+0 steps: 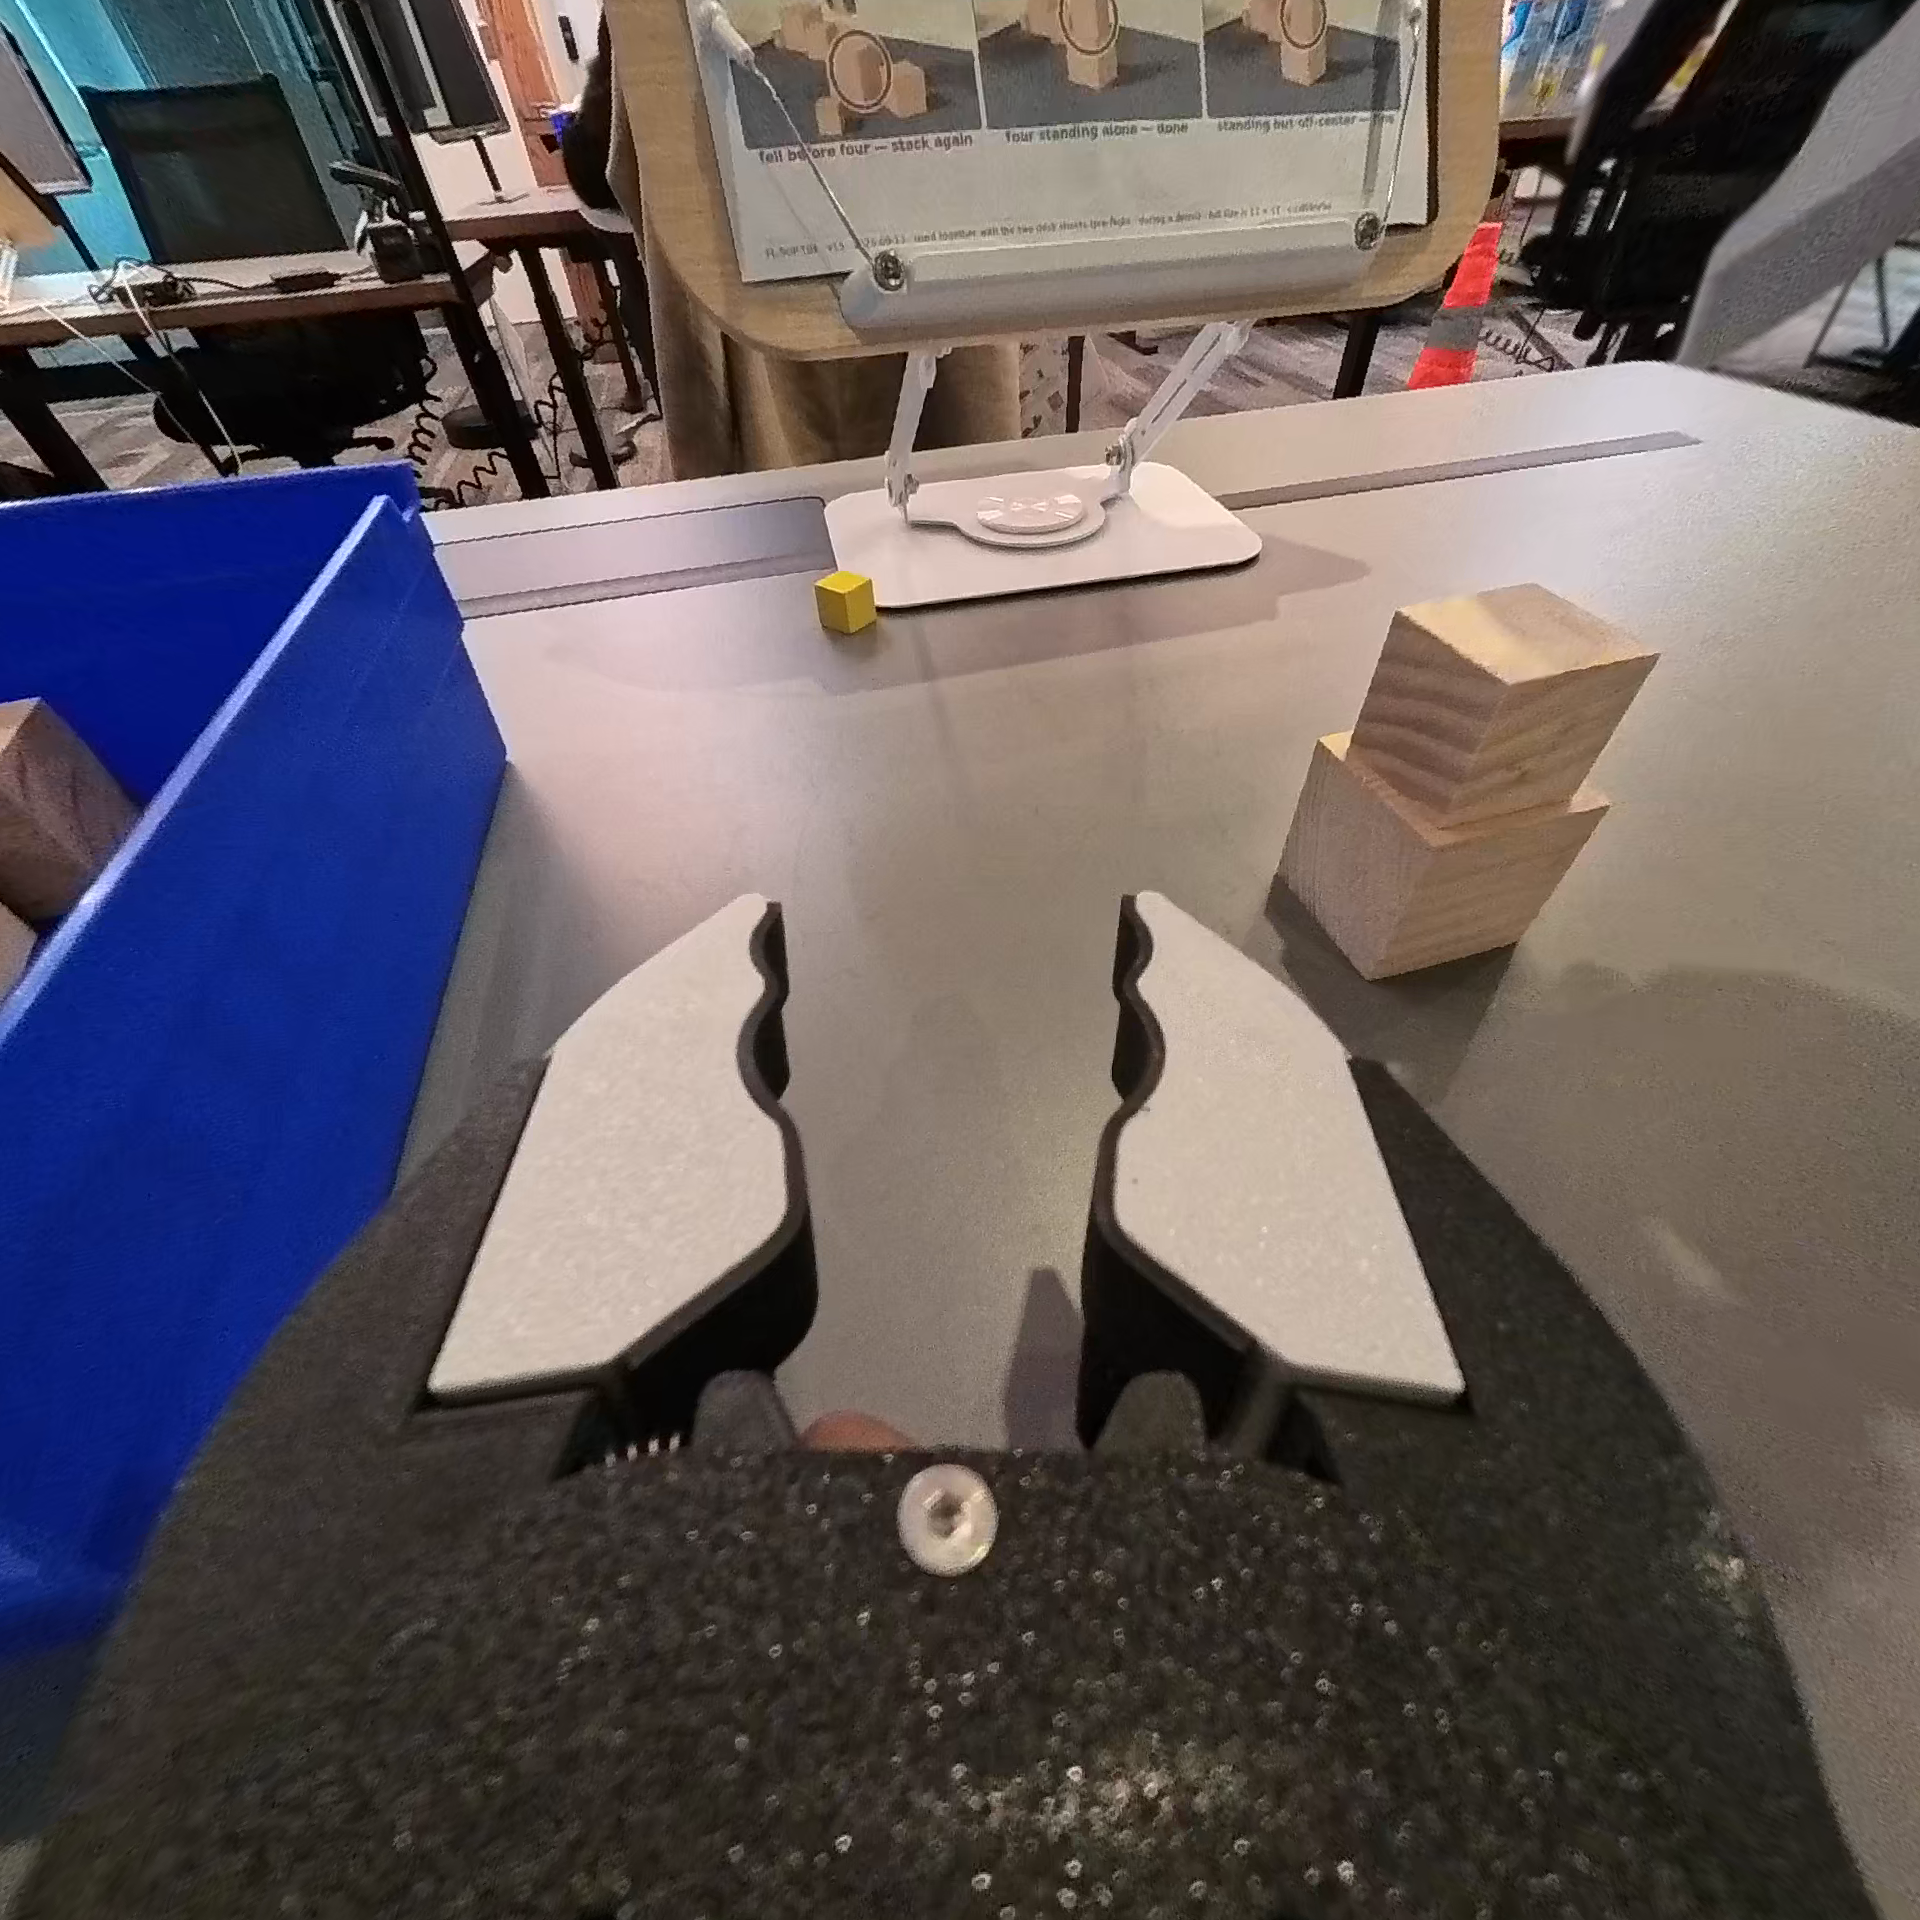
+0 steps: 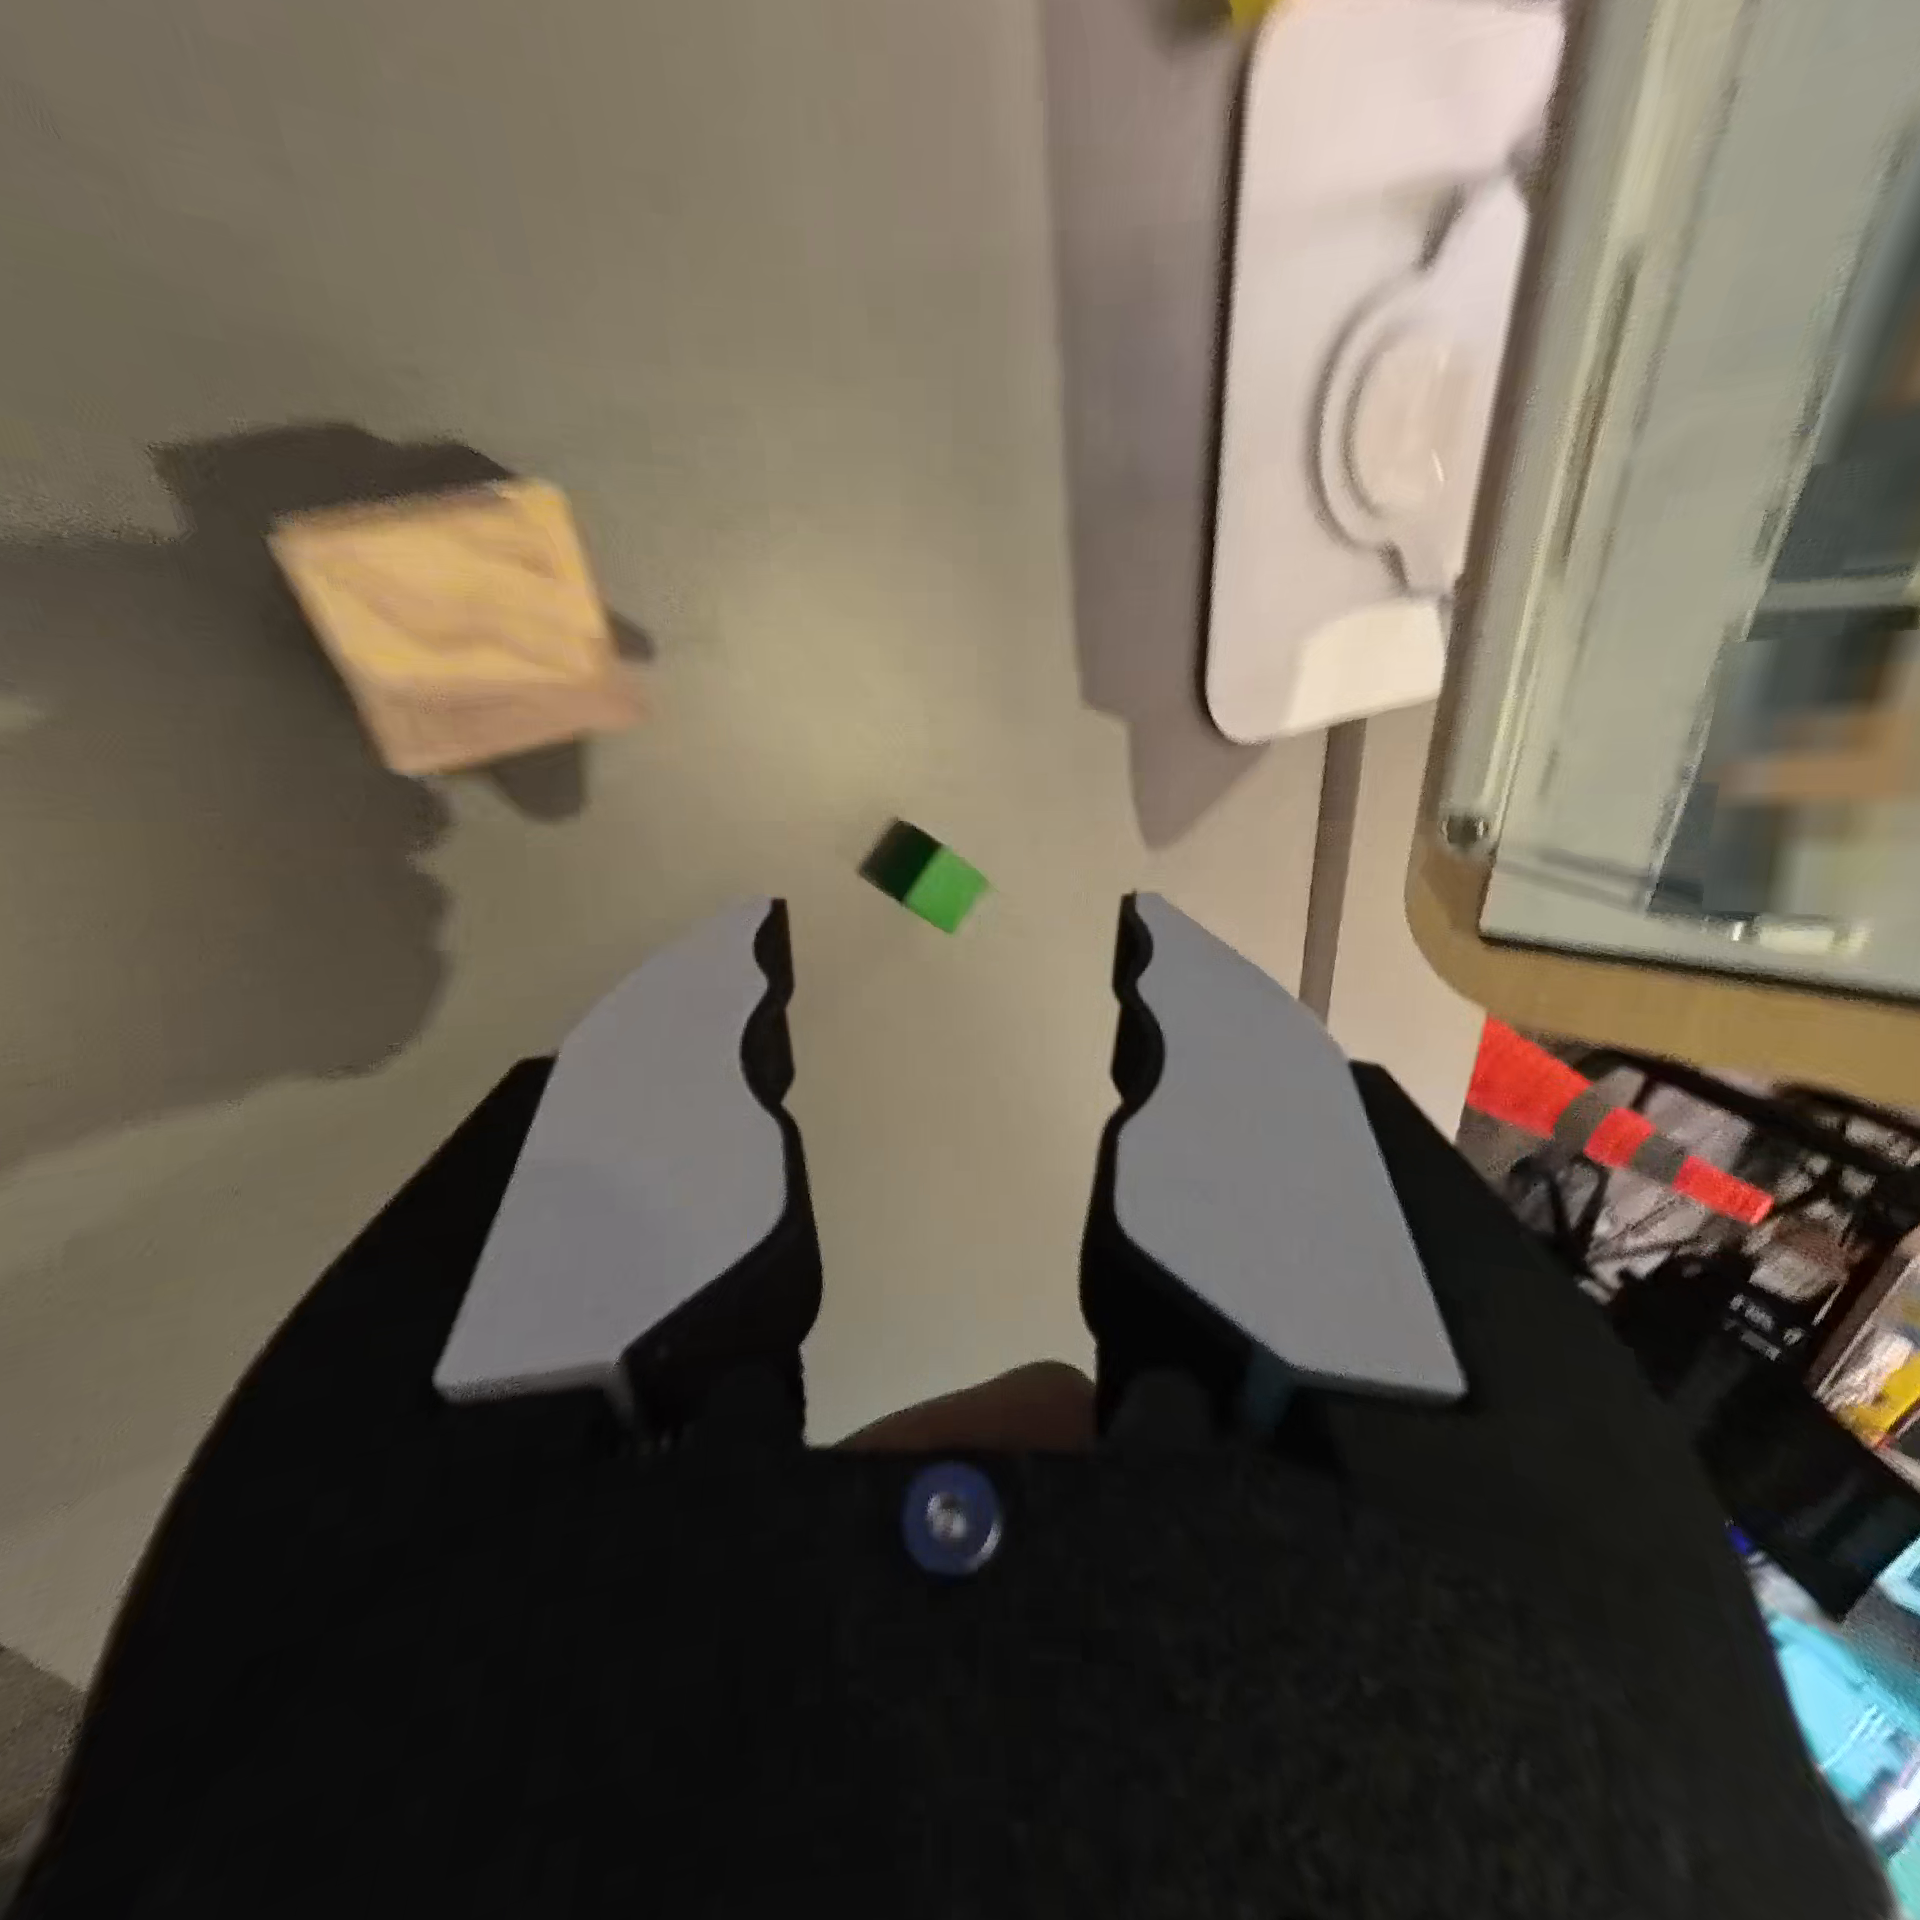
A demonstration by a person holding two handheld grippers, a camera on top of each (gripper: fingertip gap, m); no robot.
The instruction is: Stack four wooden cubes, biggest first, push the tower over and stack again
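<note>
Where the left wrist view looks across the grey desk (image 1: 1039,779), the surface is matte and smooth, with a darker recessed strip running along its far edge. The left gripper (image 1: 948,925) hangs above the desk's near middle, its jaws spread wide with nothing between them. Toward the right edge stands a two-high stack: a smaller wooden cube (image 1: 1496,707) sits on the larger wooden cube (image 1: 1423,883), turned slightly askew. A blue bin (image 1: 239,831) occupies the left edge, with a further wooden block (image 1: 52,810) partly visible inside. A small yellow cube (image 1: 844,601) rests near the far edge, just beside the white base of a stand (image 1: 1039,535) that carries an instruction sheet (image 1: 1060,125). Beyond the desk are office tables, a chair, patterned carpet and an orange cone (image 1: 1460,312). The right wrist view is motion-blurred; the right gripper (image 2: 951,920) is likewise wide open and empty above the desk, with a small green cube (image 2: 930,878) lying just ahead of its tips.
</note>
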